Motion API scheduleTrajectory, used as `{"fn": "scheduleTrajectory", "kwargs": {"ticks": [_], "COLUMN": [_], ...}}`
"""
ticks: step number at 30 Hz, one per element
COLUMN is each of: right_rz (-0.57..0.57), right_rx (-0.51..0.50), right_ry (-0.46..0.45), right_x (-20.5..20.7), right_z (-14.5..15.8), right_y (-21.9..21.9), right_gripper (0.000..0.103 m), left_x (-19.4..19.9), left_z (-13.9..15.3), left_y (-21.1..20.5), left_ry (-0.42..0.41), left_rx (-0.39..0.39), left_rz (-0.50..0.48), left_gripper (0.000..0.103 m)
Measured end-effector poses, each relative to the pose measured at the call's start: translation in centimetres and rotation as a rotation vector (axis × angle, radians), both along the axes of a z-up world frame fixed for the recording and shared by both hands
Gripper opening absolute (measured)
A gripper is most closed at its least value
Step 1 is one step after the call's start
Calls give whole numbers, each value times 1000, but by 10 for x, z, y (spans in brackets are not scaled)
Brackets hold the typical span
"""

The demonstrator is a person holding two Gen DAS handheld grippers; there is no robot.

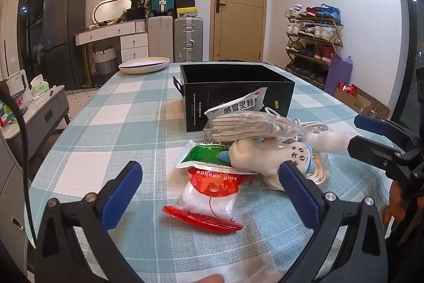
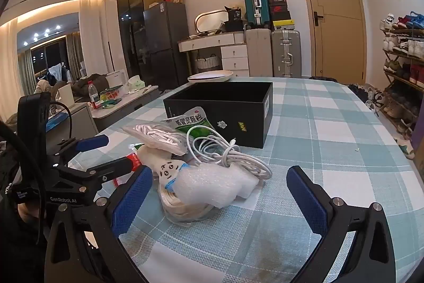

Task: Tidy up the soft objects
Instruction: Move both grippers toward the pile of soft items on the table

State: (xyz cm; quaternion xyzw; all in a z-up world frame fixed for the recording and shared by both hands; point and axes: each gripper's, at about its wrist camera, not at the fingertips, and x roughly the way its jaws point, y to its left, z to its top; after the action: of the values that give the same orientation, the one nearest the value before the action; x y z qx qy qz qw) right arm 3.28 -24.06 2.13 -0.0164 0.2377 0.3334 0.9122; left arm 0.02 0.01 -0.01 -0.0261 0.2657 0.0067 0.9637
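Both grippers [image 1: 209, 182] [image 2: 220, 190] wide open, empty, poised over pile [image 2: 201, 166]; next, grasp one item for black box [image 2: 220, 110].

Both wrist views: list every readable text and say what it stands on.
"balloon glue", "Made in China": red-and-clear packet.
"感冒灵颗粒", "999": green-and-white sachet.
"GenRobot.AI": left gripper.
"38": black bag.
Black box: side print too small to read.
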Motion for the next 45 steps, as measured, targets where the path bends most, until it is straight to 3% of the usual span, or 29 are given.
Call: {"fn": "scheduleTrajectory", "kwargs": {"ticks": [10, 45], "right_rz": [2, -7], "right_rx": [0, -2], "right_ry": [16, 44], "right_x": [0, 5], "right_z": [0, -5], "right_y": [-1, -1], "right_gripper": [103, 103], "left_x": [2, 0], "left_z": [5, 0], "left_y": [7, 9], "left_ry": [-17, -24], "left_rx": [-28, -16], "left_rz": [6, 23], "left_gripper": [103, 103]}}
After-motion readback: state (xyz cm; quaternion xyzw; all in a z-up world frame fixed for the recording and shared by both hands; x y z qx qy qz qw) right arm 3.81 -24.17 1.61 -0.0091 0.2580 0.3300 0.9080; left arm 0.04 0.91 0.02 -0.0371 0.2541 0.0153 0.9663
